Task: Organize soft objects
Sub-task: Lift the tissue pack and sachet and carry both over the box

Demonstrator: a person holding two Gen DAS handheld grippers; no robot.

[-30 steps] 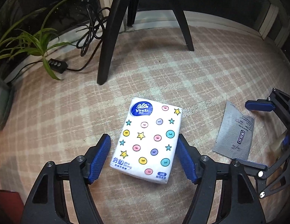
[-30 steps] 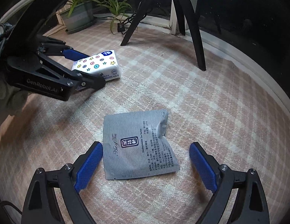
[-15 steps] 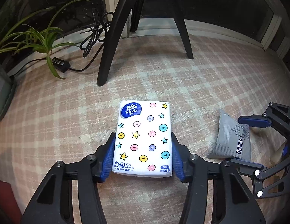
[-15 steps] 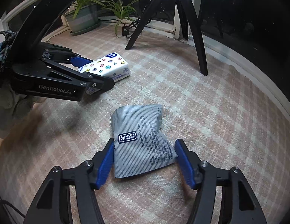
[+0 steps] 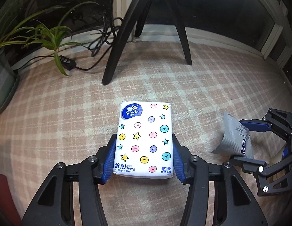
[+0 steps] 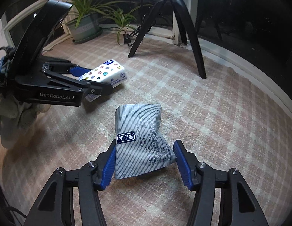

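Observation:
A white Vinda tissue pack (image 5: 145, 139) with coloured dots and stars is clamped between the blue pads of my left gripper (image 5: 144, 156), lifted off the checked carpet. It also shows in the right wrist view (image 6: 105, 73), held by the left gripper (image 6: 93, 82). A grey striped tea pouch (image 6: 141, 141) is squeezed and bent between the pads of my right gripper (image 6: 144, 160), raised above the carpet. In the left wrist view the pouch (image 5: 234, 137) hangs in the right gripper (image 5: 247, 143) at the right.
Black tripod legs (image 5: 117, 43) stand on the pink checked carpet (image 5: 61, 122) ahead. A spider plant (image 5: 42, 35), a cable with a switch (image 5: 67, 62) and a green planter (image 6: 85, 28) line the window edge. A gloved hand (image 6: 16, 116) holds the left gripper.
Both grippers closed: the left on the tissue pack, the right on the grey pouch, which crumpled. Both objects have since been lifted off the carpet.

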